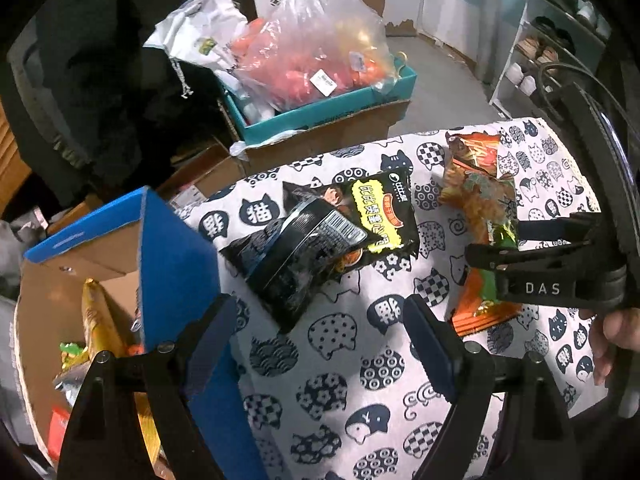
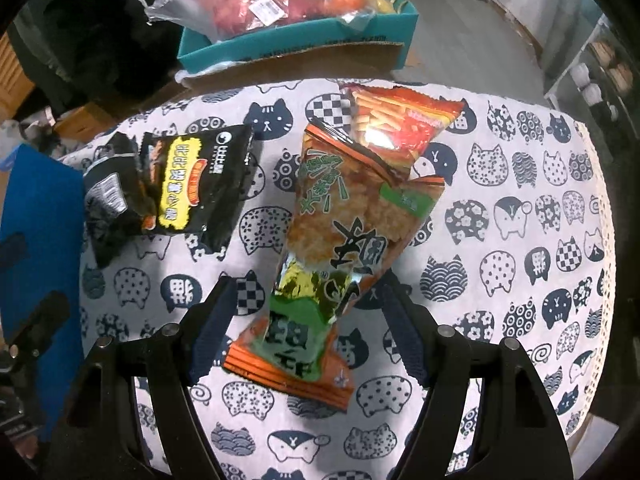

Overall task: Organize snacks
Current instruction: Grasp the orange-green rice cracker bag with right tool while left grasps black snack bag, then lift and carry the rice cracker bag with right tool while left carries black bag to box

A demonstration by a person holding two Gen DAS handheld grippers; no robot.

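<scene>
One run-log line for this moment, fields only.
left gripper: open, empty | right gripper: open, straddling orange-green snack packet | black snack packets: on cat-print tablecloth | blue box: beside table

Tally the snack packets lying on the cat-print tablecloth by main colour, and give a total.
Black packets: 2, the black packet with a yellow label and the black packet showing a barcode that overlaps it.
Orange and green packets: 1, the orange and green rice cracker packet.
Red packets: 1, the red stick-snack packet.
Total: 4
</scene>
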